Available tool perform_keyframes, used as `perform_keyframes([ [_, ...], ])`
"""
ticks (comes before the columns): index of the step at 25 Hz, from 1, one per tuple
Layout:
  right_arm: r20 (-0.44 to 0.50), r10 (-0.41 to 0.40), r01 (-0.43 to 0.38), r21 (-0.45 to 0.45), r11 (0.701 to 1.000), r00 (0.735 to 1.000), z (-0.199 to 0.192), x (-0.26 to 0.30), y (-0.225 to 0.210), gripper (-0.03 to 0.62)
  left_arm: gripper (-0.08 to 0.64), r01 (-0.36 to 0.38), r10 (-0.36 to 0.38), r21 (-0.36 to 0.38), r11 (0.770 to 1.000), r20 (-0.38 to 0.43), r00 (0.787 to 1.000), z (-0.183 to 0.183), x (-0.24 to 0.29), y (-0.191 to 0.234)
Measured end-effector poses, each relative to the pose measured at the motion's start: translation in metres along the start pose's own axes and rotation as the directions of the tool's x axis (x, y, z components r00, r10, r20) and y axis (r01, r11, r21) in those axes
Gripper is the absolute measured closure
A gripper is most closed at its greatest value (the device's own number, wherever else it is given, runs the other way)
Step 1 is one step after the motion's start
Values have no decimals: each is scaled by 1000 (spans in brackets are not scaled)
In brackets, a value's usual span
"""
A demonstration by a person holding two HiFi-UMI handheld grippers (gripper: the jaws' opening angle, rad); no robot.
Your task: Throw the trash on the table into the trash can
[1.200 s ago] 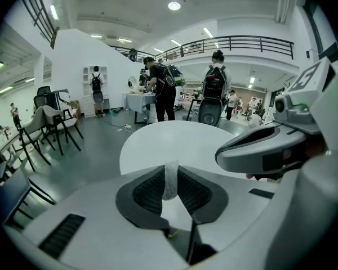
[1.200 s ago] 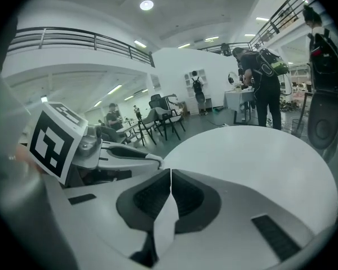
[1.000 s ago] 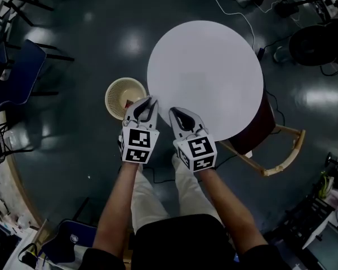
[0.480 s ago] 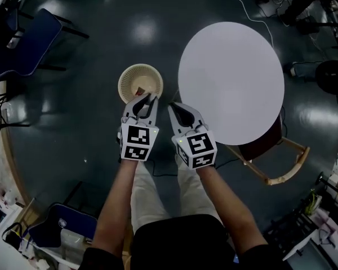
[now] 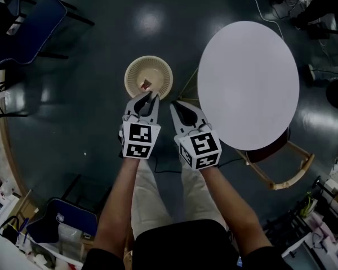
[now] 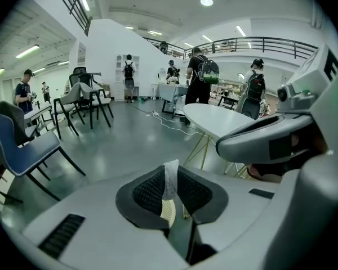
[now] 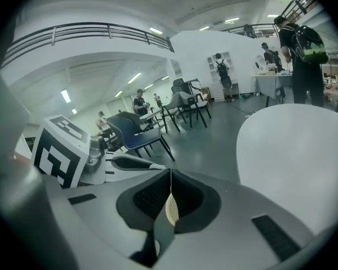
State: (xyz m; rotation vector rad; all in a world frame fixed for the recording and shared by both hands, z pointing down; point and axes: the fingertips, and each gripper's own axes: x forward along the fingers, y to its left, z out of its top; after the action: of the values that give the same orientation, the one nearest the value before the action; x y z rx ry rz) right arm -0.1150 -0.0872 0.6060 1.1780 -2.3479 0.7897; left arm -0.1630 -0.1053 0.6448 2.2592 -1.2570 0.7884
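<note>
The job looks close to finished. The round white counter, on the right, shows a bare top with no trash left on it that I can make out. The trash can, a pale ribbed basket standing on the floor just left of the counter, already has one small reddish-brown piece lying at its bottom (too small to name). The left gripper hovers at the can's near rim, pinching a thin white scrap upright between its pads; the can's pale wall shows through the gap just below. The right gripper, beside it and nearer the counter, has its jaws pressed together with nothing between them. What seems left is to carry the scrap a little farther over the opening and let it drop. A scrap this light could cling to a pad or drift past the rim.
</note>
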Motion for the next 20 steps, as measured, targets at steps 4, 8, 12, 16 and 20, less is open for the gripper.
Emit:
perform_keyframes([
  [4,-5,0,0,-7,1000,1000,-10,23,-4,572,493,3,-3,-14,1000,-9,1000,-19,20,13],
  [8,-19,-2,1,-11,1000,1000,-29,48,-9,572,492,11,-12,-27,1000,-20,1000,-45,44,25],
  [12,-29,-5,5,2,1000,1000,-49,67,-18,572,492,18,-19,-33,999,-34,999,-69,64,32],
  [16,-40,-14,15,15,1000,999,-68,87,-30,572,492,22,-23,-34,999,-43,999,-88,85,37],
  [20,-57,-14,15,18,1000,998,-88,108,-33,572,492,31,-35,-63,998,-55,998,-112,103,48],
])
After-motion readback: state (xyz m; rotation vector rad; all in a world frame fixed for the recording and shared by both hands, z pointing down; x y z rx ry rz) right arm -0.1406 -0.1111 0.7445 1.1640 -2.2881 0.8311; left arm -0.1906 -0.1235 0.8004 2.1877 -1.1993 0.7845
